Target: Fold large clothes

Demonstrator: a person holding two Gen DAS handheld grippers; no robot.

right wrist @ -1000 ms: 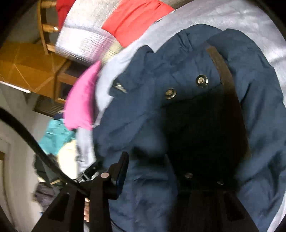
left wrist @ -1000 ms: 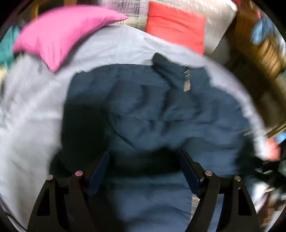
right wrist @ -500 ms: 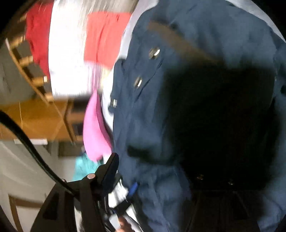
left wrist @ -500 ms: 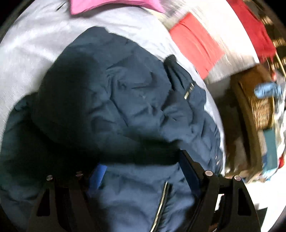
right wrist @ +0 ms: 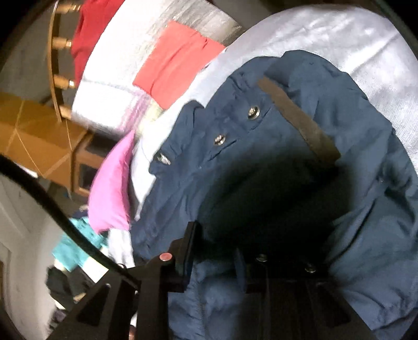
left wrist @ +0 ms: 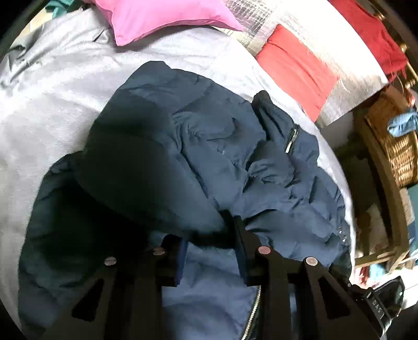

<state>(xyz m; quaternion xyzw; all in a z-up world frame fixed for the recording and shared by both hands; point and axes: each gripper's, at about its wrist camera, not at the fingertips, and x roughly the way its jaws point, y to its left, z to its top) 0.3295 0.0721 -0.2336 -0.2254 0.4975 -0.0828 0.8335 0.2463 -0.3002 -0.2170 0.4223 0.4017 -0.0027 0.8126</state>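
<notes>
A navy padded jacket [left wrist: 209,146] lies crumpled on a bed with a pale grey sheet [left wrist: 52,109]. My left gripper [left wrist: 209,251] is narrowed around a fold of the jacket's edge, near its zip. In the right wrist view the same jacket [right wrist: 261,162] shows metal snaps and a brown strip. My right gripper [right wrist: 214,253] is closed on a bunch of the jacket; its right finger is lost in dark shadow.
A pink pillow [left wrist: 162,18] and a red and white pillow [left wrist: 300,60] lie at the bed's head. A wicker basket [left wrist: 392,146] stands to the right of the bed. A wooden cabinet [right wrist: 39,141] and a turquoise cloth [right wrist: 75,248] are off the bed's side.
Both grippers' fingers have closed from wide open onto folds of the jacket. Both views swung over the jacket, and the fabric has bunched up between the fingers.
</notes>
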